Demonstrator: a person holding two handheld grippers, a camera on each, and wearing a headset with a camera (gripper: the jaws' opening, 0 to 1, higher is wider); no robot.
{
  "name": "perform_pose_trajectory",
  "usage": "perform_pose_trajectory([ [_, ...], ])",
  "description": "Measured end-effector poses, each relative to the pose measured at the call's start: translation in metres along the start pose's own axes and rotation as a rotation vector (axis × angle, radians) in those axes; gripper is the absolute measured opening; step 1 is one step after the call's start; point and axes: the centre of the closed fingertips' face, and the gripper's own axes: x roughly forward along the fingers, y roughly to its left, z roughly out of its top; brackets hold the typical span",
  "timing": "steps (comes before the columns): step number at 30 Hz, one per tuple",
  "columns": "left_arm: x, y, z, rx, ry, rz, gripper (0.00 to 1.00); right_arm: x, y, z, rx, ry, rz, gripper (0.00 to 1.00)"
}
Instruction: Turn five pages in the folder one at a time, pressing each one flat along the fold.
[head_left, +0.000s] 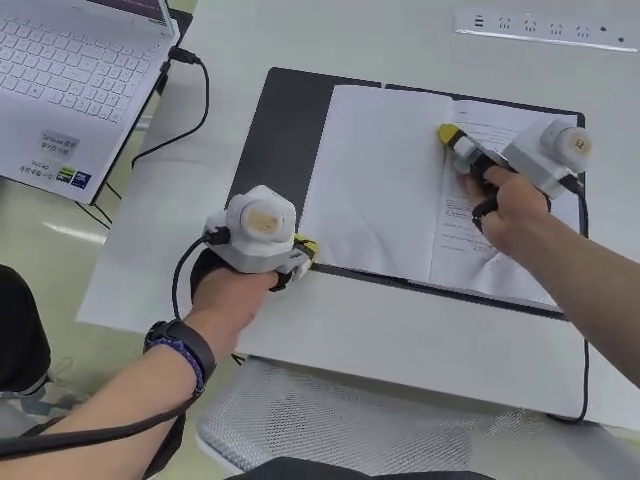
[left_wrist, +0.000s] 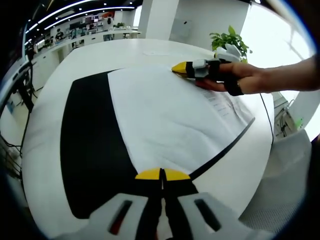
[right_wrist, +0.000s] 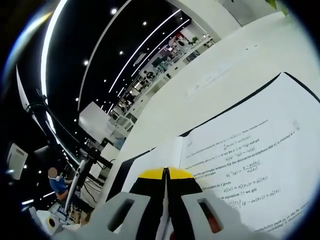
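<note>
Right gripper view: shows the right gripper (right_wrist: 165, 173) with its two yellow tips shut tight together, holding nothing. Rests tip-down on the paper, right beside the fold (right_wrist: 181, 147), with the printed page (right_wrist: 250, 165) out toward 3 o'clock and the blank turned page (right_wrist: 160, 155) toward 9 o'clock. In the head view, sits at the 12 o'clock end of the fold. Looks like the start of a press along the fold.

Then the left gripper (left_wrist: 162, 174): shut too, with nothing between the tips. Waits at the 6 o'clock edge of the folder (head_left: 285, 130), near the corner of the turned page. Hard to tell whether touching the black cover or just above it.

Farther out: folder open and flat on the white table (head_left: 400, 340), laptop (head_left: 70, 70) at 10 o'clock, power strip (head_left: 540, 25) at 1 o'clock.

To do this step well:
- Hold the right tips shut and push down softly.
- Slide straight along the fold, from 12 o'clock toward 6 o'clock, in one slow stroke.
- Run close beside the fold, not out over the words.
- Set the left gripper firmly on the folder's near edge to stop any sliding.
- Go gently with the tip; too hard a push could wrinkle or tear the paper.
</note>
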Motion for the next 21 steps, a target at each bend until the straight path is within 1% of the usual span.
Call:
perform_pose_trajectory([
  [5, 0.0, 0.0, 0.0, 0.011, -0.001, 0.001, 0.0, 0.006, -0.001, 0.006, 0.008, -0.016, -0.013, 0.0],
  [7, 0.0, 0.0, 0.0, 0.01, -0.004, -0.005, 0.0, 0.008, -0.003, 0.009, 0.024, -0.025, -0.023, 0.0],
  [8, 0.0, 0.0, 0.0, 0.007, -0.005, -0.009, 0.0, 0.014, -0.009, 0.012, 0.023, -0.028, -0.027, 0.0],
  [12, 0.0, -0.001, 0.0, 0.014, -0.002, -0.017, 0.0, 0.017, -0.007, 0.015, 0.023, -0.036, -0.036, 0.0],
  [14, 0.0, -0.001, 0.0, 0.014, -0.002, -0.016, 0.0, 0.022, -0.012, 0.018, 0.019, -0.036, -0.04, 0.0],
  [16, 0.0, -0.001, 0.0, 0.015, -0.003, -0.013, 0.0, 0.024, -0.012, 0.019, 0.014, -0.038, -0.046, 0.0],
  [18, 0.0, -0.001, 0.0, 0.015, -0.004, -0.01, 0.0, 0.031, -0.018, 0.025, 0.015, -0.041, -0.056, 0.0],
  [21, 0.0, 0.0, 0.0, 0.015, -0.004, -0.009, 0.0, 0.036, -0.018, 0.028, 0.011, -0.04, -0.065, 0.0],
])
